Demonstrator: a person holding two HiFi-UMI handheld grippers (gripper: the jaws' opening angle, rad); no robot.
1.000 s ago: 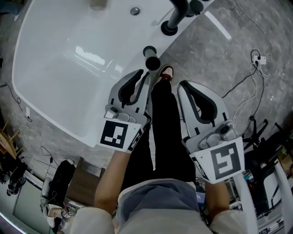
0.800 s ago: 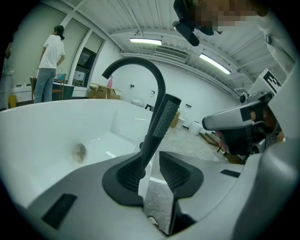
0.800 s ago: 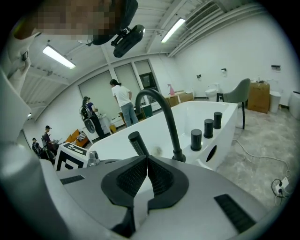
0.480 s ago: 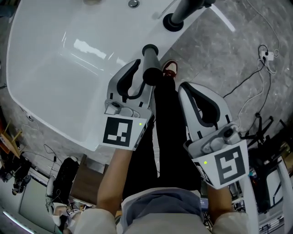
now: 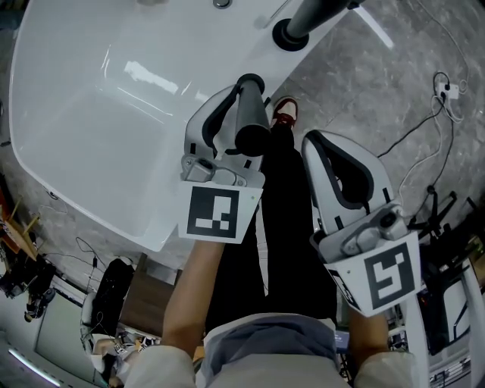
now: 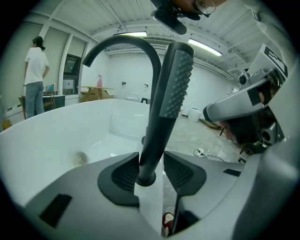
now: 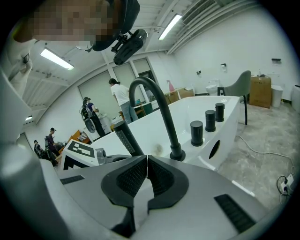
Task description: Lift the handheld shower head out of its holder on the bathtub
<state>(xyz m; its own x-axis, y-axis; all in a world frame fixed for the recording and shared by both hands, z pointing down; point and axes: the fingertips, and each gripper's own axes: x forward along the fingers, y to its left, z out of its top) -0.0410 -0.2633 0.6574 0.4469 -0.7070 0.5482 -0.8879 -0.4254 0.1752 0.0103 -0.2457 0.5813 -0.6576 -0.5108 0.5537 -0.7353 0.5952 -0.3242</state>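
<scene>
The dark handheld shower head point(image 5: 251, 114) stands upright in its holder on the white bathtub's rim point(image 5: 182, 216). In the left gripper view its studded handle point(image 6: 169, 93) rises from a round collar point(image 6: 146, 178). My left gripper point(image 5: 236, 102) point(image 6: 151, 158) straddles the lower handle. Its jaws are opening, with the handle between the pads and a thin gap on the right side. My right gripper point(image 5: 322, 144) point(image 7: 146, 161) hangs beside my leg, shut with nothing in it.
A black arched faucet point(image 5: 301, 21) point(image 7: 159, 108) and three black knobs point(image 7: 197, 132) stand on the rim beyond the shower head. Cables and a plug point(image 5: 443, 83) lie on the grey floor to the right. People point(image 6: 35, 75) stand in the background.
My left gripper has moved forward and down onto the shower handle, and its jaws have spread around it. The right gripper has sunk a little and stays shut.
</scene>
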